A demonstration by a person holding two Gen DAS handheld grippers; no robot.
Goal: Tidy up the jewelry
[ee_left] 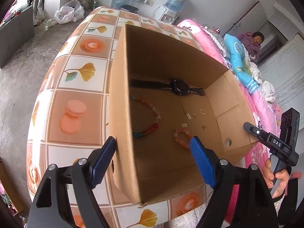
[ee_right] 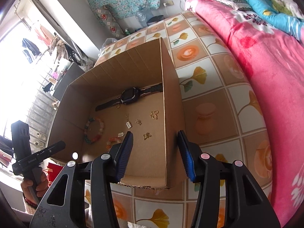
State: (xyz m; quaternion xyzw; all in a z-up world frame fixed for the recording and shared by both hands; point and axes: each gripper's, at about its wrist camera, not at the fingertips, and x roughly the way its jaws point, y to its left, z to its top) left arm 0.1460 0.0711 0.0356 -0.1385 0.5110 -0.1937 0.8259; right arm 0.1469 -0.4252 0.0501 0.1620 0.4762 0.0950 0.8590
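Both hand-held grippers gape empty: left hand-held gripper (ee_left: 153,142) straddles cardboard box (ee_left: 121,114) wall, small bead bracelet (ee_left: 182,136) just ahead (left nearer); right hand-held gripper (ee_right: 154,138) likewise.

Left gripper (ee_left: 153,142): pointed steeply down, jaws standing wide apart, blue ribbed pads bare, nothing pressed between them; one finger outside the cardboard box (ee_left: 121,114) wall, the other over the inside. Right gripper (ee_right: 154,137): pointed steeply down, jaws parted astride the opposite box wall, pads clear of it. Each gripper's handle is clasped by a hand (ee_left: 275,176), seen from the other's camera.
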